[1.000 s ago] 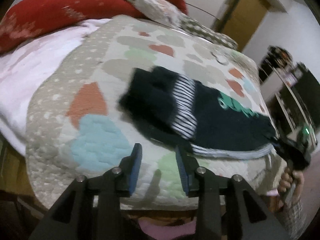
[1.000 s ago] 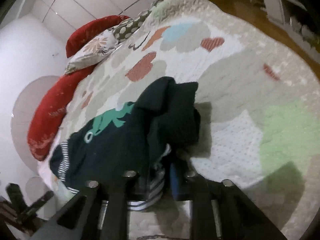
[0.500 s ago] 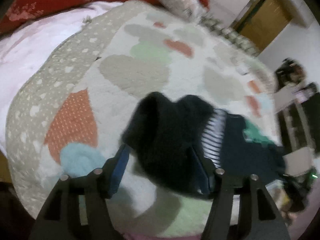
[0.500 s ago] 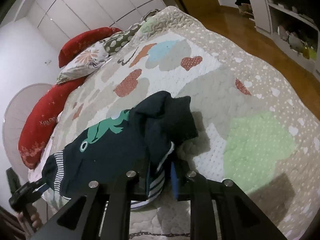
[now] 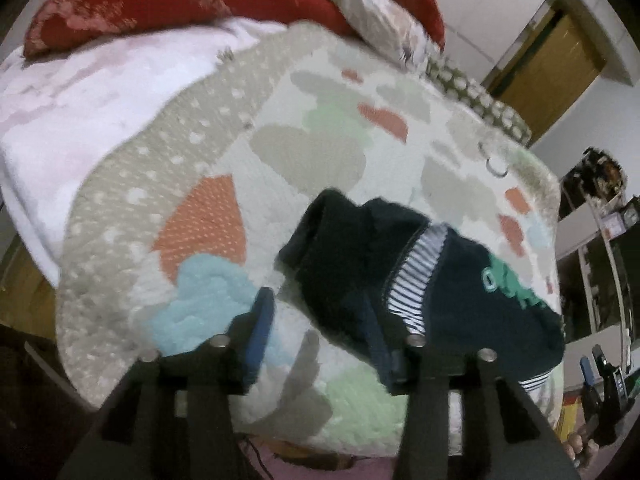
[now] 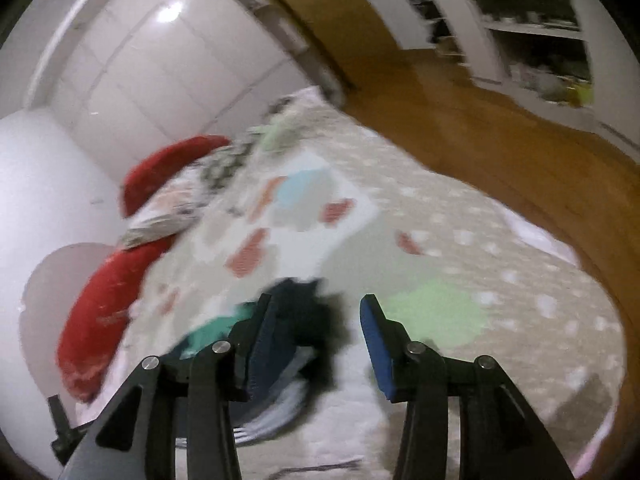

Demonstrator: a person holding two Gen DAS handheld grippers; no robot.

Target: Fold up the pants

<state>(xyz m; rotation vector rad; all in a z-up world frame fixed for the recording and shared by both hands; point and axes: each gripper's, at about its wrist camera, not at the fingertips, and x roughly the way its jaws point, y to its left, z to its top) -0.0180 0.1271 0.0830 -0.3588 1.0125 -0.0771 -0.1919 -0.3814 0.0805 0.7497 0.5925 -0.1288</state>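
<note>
1. Pants [image 5: 432,280] dark navy, striped band and green print, lying bunched on the quilt [image 5: 328,152], toward its near edge. In the right wrist view the pants [image 6: 296,320] are blurred.
2. Left gripper [image 5: 316,328]: fingers spread wide, nothing clamped. Its right finger [image 5: 374,332] overlaps the pants' near edge; contact can't be told. Left finger [image 5: 262,320] sits over bare quilt beside the pants.
3. Half a second ago the dark cloth filled the gap between the left fingers; now the gap shows mostly quilt and the gripper has backed off toward the quilt edge.
4. Right gripper [image 6: 316,332]: fingers spread apart, holding nothing. Pants lie past the gap, mostly behind the left finger [image 6: 268,340]; right finger [image 6: 376,344] over bare quilt [image 6: 460,248].
5. Earlier the right fingers were pinched on the pants' striped edge; now they have let go and opened. View has swung up, lots of motion blur.
6. In the left wrist view the right gripper [image 5: 596,384] shows at the far right, off the quilt's corner, hand [image 5: 580,446] below it.
7. Red pillows [image 5: 168,4] and a patterned pillow [image 5: 380,20] at the far end of the quilt from the pants.
8. White blanket [image 5: 80,96] left of the quilt.
9. Wood floor [image 6: 500,120] and shelves [image 6: 532,28] beyond the quilt's far side in the right wrist view.
</note>
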